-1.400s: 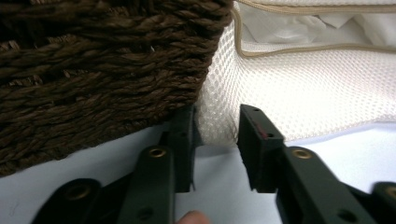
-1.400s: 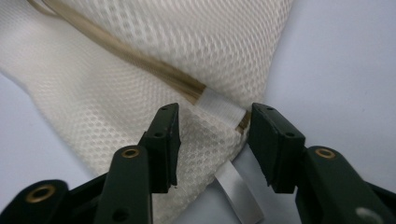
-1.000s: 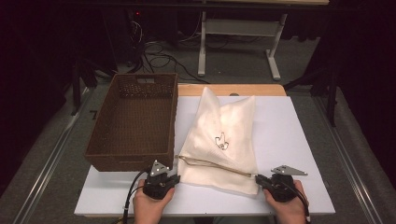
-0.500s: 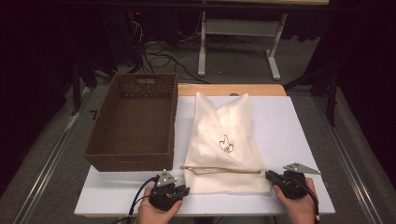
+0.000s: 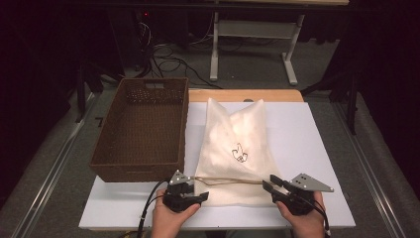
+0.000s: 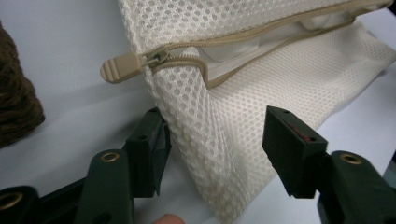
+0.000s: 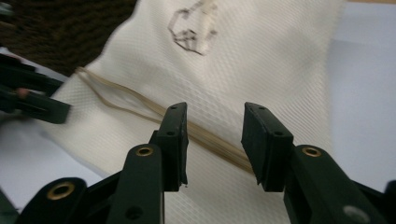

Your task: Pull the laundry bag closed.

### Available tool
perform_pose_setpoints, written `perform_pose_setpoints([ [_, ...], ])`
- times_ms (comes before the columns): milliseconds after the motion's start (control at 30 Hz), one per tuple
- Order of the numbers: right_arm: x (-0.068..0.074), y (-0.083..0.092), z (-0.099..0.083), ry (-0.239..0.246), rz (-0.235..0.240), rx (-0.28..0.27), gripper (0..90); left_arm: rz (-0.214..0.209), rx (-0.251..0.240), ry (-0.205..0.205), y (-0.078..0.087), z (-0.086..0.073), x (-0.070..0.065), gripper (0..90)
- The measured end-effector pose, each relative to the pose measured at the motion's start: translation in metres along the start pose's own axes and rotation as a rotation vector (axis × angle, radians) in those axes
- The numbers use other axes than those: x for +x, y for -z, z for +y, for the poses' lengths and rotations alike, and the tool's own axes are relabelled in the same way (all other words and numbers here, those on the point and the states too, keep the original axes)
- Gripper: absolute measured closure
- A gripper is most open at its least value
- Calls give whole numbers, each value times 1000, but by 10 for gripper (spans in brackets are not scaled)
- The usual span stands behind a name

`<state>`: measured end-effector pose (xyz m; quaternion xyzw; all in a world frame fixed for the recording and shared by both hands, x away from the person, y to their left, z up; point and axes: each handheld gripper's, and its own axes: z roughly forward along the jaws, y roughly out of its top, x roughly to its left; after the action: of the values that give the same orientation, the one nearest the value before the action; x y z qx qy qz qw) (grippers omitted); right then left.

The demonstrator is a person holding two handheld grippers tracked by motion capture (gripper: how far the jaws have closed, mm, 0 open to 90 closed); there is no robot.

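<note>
Both grippers — left (image 5: 198, 191), right (image 5: 270, 184) — jaws just parted, open, off the mesh bag's (image 5: 235, 144) near corners

Tabletop (image 5: 317, 148) lit from above, surroundings dark; right gripper view motion-blurred; left gripper view sharp.

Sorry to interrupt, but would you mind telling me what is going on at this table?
A person holds a gripper in each hand at the near end of a white mesh laundry bag lying on the table beside a brown wicker basket. The left gripper and the right gripper have just been opening; their jaws stand apart at the bag's near corners, pressing nothing. The beige zipper is partly open.
</note>
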<state>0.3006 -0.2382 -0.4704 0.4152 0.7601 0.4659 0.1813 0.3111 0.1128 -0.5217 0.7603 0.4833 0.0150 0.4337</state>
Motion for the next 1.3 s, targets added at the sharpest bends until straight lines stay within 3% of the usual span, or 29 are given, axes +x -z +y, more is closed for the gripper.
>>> perform_pose_setpoints([
  [167, 17, -12, 14, 33, 86, -8, 596, -4, -8, 13, -1, 0, 1, 413],
  [233, 24, -17, 19, 65, 110, 0, 596, 1, 6, 5, 0, 1, 3, 532],
  [333, 37, -29, 27, 99, 142, 15, 596, -38, 15, 15, 1, 2, 7, 652],
  [533, 57, -61, 38, 148, 175, 48, 602, 23, -47, -63, 14, 9, -4, 799],
  [700, 72, -82, 51, 177, 233, 67, 639, 93, -53, -142, 15, 10, -16, 843],
  [1000, 99, -118, 74, 257, 288, 143, 696, 113, -68, -150, 15, 10, -20, 862],
  [1300, 113, -150, 87, 285, 351, 247, 698, 143, -65, -188, 16, 12, -25, 863],
])
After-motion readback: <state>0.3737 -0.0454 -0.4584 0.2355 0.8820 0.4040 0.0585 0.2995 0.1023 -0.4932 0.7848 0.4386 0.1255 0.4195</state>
